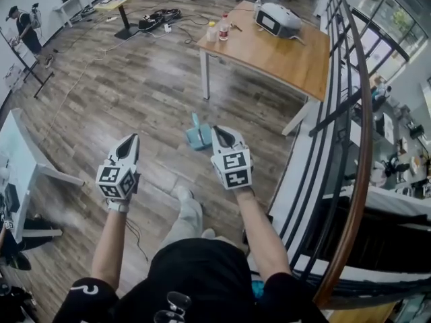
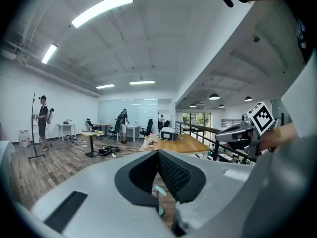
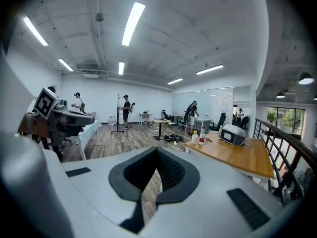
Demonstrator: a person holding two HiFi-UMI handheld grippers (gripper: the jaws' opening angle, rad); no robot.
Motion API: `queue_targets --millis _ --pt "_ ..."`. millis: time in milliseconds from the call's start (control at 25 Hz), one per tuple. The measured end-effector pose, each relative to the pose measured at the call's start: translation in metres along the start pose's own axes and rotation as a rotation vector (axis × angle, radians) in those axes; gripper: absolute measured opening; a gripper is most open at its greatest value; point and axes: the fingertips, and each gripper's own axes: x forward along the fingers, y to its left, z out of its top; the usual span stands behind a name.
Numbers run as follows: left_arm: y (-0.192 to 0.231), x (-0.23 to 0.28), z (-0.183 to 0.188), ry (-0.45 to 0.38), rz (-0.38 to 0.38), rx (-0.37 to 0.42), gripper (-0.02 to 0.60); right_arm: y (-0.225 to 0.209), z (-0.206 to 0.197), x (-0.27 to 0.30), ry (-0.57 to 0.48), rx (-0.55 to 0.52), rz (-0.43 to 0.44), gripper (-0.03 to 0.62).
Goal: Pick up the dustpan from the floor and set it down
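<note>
The teal dustpan lies on the wooden floor ahead of me, close to the leg of a wooden table. My right gripper is held up just right of it in the head view, jaws together with nothing between them. Further left and apart from the dustpan, my left gripper is also shut and empty. In the left gripper view a sliver of teal dustpan shows through the slit below the closed jaw tips. The right gripper view shows its jaw tips meeting, with floor beyond.
On the wooden table stand a white appliance and bottles. A dark railing runs along the right over a drop. A white table stands at the left. Cables lie on the floor farther off, and a person stands far left.
</note>
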Motion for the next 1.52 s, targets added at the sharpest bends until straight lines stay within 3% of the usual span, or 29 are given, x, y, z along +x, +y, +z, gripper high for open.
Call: queue_targets --millis 640,1040,1520 --pt "0.103 0.154 0.015 0.033 -0.065 -0.015 -0.002 -0.059 0.024 0.157 0.058 0.018 -0.058 -0.005" --pt "0.163 0.188 -0.002 0.058 -0.089 -0.035 -0.002 -0.056 0.03 0.224 0.057 0.044 -0.084 -0.005" --pt "0.167 0.213 -0.022 0.074 -0.114 -0.082 -0.002 -0.057 0.007 0.251 0.078 0.067 -0.076 -0.005"
